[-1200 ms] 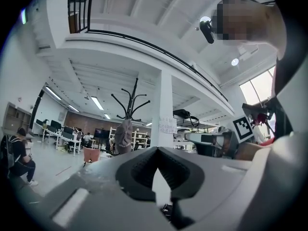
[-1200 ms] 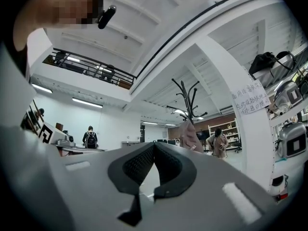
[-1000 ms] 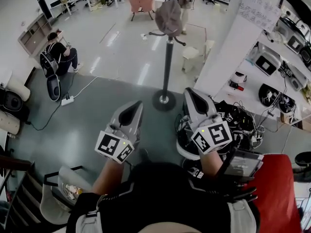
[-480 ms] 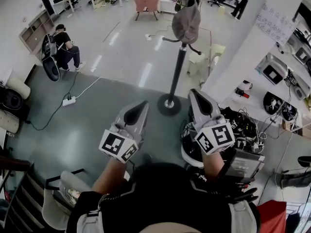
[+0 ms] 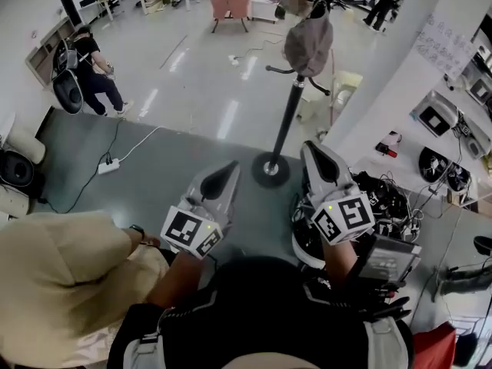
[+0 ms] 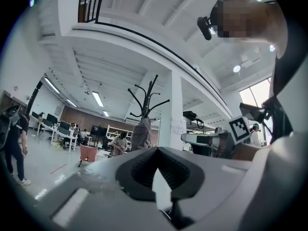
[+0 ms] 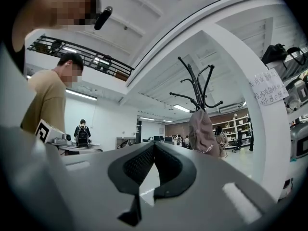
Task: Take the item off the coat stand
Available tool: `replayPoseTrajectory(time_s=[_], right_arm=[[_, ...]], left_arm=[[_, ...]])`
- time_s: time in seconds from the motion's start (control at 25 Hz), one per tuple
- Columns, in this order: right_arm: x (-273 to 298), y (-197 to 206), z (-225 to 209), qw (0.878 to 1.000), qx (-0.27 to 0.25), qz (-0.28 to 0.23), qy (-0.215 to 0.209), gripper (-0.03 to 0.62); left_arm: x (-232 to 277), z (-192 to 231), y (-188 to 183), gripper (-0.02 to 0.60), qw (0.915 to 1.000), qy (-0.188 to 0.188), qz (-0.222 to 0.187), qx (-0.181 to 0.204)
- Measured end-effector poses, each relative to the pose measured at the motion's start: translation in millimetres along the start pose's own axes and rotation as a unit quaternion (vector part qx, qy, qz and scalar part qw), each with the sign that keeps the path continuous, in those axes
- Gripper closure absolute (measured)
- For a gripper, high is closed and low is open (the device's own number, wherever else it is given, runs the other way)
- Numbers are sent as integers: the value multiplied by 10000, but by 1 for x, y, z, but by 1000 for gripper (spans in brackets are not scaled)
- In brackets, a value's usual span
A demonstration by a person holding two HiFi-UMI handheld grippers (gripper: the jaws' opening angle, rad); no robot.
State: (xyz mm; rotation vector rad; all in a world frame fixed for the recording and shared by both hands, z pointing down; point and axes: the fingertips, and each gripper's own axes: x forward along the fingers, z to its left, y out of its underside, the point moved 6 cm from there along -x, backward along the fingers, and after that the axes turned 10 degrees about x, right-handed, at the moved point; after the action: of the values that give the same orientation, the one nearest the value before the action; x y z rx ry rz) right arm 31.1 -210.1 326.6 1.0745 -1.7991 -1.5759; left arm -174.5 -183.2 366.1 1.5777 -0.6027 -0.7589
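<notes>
A black coat stand [image 5: 288,118] rises from a round base [image 5: 269,169] on the floor just ahead of me. A grey-brown cap [image 5: 309,44] hangs from one of its hooks. My left gripper [image 5: 229,169] and right gripper [image 5: 311,148] are held side by side at waist height, pointing at the stand, well short of the cap. Both are shut with nothing between the jaws. In the left gripper view the cap [image 6: 142,134] hangs beyond the gripper [image 6: 157,149]. In the right gripper view the cap [image 7: 203,131] is up and to the right of the gripper [image 7: 154,144].
A person in a beige top [image 5: 61,283] stands close at my lower left. Another person with a backpack [image 5: 81,64] is at the far left. A white pillar [image 5: 392,75] stands right of the stand, with tangled cables and equipment [image 5: 384,194] at its foot. A pink chair [image 5: 231,2] stands beyond.
Both grippers and I have moved forward toward the stand, which now looks closer. The person in beige has come into view at lower left. The person with the backpack has stood up.
</notes>
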Motion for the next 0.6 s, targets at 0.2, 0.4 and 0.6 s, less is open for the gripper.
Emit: replayPoseTrajectory(time_s=[0.2,0.4,0.6], right_arm=[[16,1,6,9999,-28,13,118,585],[23,0,2,9997,-100,-19,243,585],[25,-5,-9,9993,-134,-129,329,585]], left_arm=[[2,21,1,572,9999,100,-25,-25],[11,29,9,572,9997,237,-36,-82],[26,33,14,572,9992,390,-38,-43]])
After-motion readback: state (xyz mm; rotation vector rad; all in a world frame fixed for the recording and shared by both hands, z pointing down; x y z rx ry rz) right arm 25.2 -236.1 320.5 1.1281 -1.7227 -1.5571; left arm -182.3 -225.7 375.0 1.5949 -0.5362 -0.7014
